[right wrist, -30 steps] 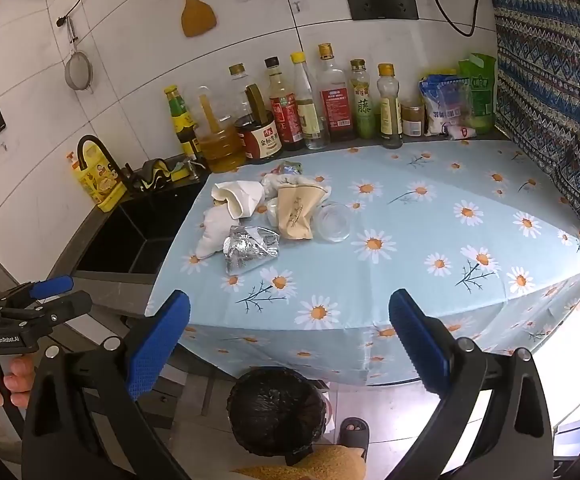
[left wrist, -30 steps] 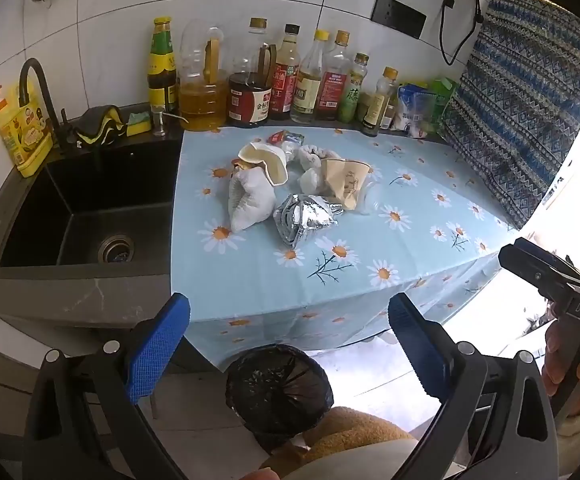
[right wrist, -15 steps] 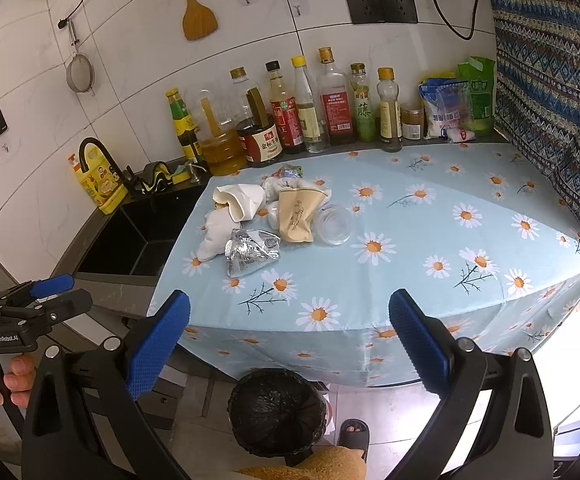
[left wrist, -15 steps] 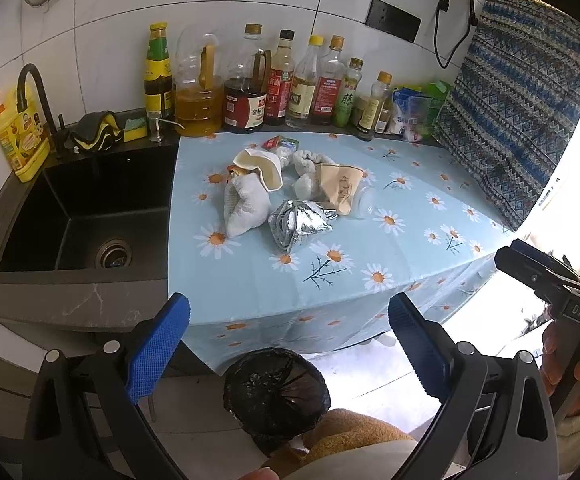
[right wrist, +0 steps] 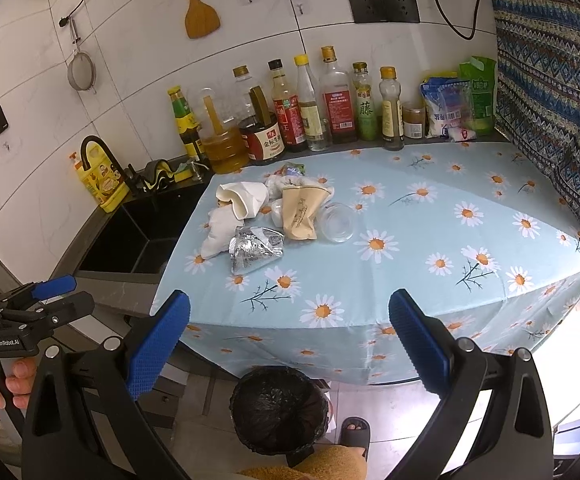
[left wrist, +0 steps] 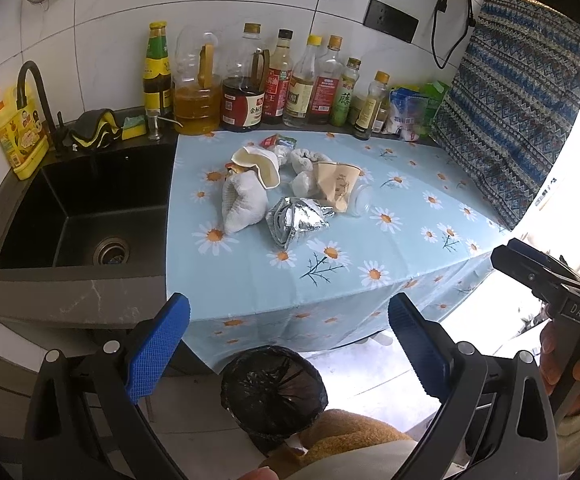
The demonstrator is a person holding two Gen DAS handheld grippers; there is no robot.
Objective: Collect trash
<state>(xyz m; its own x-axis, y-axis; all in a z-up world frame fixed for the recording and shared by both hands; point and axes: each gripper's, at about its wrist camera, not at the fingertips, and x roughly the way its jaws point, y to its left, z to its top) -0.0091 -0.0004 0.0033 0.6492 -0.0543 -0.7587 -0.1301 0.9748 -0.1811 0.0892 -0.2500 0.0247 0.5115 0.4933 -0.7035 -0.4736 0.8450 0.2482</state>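
Trash pile [left wrist: 286, 196] lies well beyond both grippers' wide-open, empty fingers [left wrist: 158, 344].

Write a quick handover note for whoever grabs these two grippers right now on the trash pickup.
Left gripper: open, empty, short of the counter.
Right gripper: open, empty, also held back.
Trash lies clustered on the daisy tablecloth: foil wrapper, white paper cup, brown paper cup, clear plastic cup, crumpled white tissues.
Bin with black liner stands on the floor below the counter edge.
Done: nothing collected yet.
Left: every piece.
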